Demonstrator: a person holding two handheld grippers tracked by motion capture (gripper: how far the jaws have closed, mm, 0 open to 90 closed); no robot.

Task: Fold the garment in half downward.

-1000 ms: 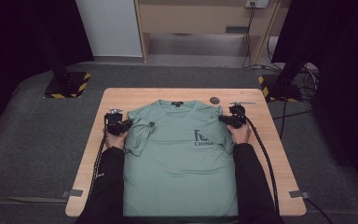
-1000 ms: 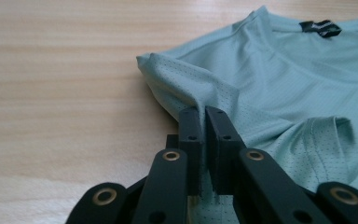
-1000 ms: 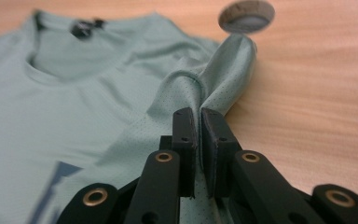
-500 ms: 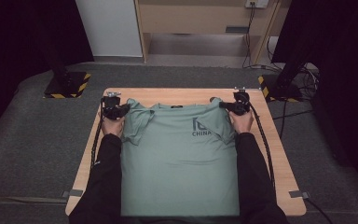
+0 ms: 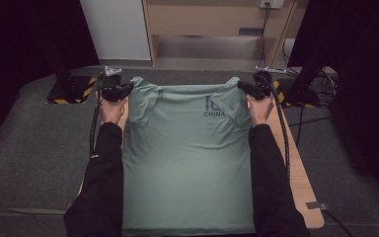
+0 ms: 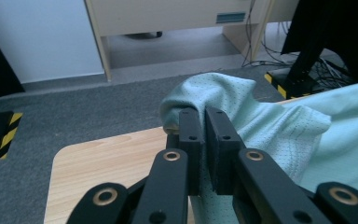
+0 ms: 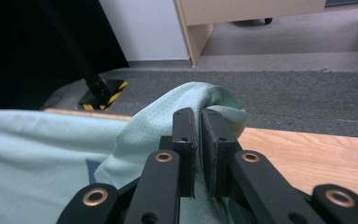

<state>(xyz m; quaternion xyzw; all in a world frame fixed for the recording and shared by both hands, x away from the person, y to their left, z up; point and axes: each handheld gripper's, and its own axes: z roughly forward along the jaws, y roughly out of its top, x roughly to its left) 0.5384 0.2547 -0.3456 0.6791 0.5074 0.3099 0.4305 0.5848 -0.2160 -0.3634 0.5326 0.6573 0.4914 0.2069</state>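
Both grippers pinch the green T-shirt (image 5: pixel 187 158) shoulders

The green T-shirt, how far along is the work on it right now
Done: both shoulders are gripped. The left hand-held gripper and the right hand-held gripper are each shut on a pinch of the green T-shirt. In hand: the shirt's top edge is held up, stretched between them over the far end of the table, with the body draped toward the person. Left: probably laying it down flat or folding it; no fold shows yet.

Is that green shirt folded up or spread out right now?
Spread out. The green shirt hangs stretched between the left gripper and right gripper, each shut on a shoulder, draping over the table.
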